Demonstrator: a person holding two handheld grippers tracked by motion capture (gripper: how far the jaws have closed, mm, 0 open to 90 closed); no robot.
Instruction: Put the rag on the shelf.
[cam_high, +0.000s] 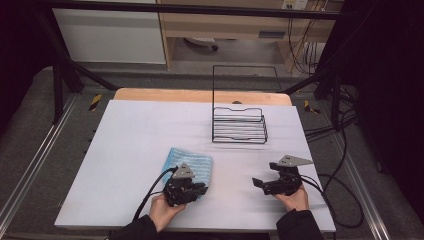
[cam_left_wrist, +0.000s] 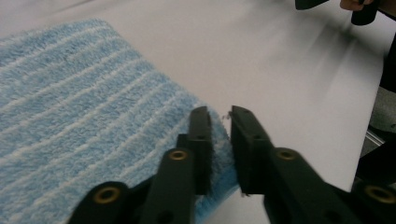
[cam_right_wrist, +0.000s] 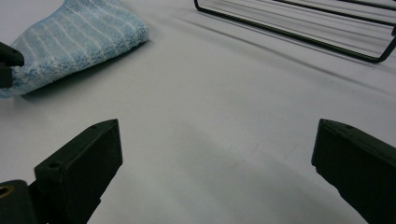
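High view, left to right. A blue towel (cam_high: 191, 166) with pale stripes is seen folded flat on the white table (cam_high: 125, 150), left of centre and towards the near edge. The left gripper (cam_high: 201, 190) is held low at the towel's near right corner, with the left hand (cam_high: 162, 210) wrapped behind it and a black cable trailing back over the table edge. Farther back and right of centre, a black wire rack (cam_high: 240, 125) stands on the table, well apart from the towel. The right gripper (cam_high: 259, 183) is held above bare table near the front right, pointed left towards the towel, gripped by the right hand (cam_high: 294, 199).

Left gripper view: the towel (cam_left_wrist: 84, 121) is seen across the left half. The jaws are nearly together, with the towel's corner edge pinched between them; blue pile is visible in the narrow gap between the two fingers (cam_left_wrist: 201, 140). Bare table lies to the right of the jaws.

Right gripper view: the towel (cam_right_wrist: 79, 39) is recorded at upper left, lying flat, with the tip of the left gripper (cam_right_wrist: 7, 65) at its near corner. The base wires of the rack (cam_right_wrist: 299, 28) cross the upper right. The right jaws are spread wide apart, with nothing between them but table surface.
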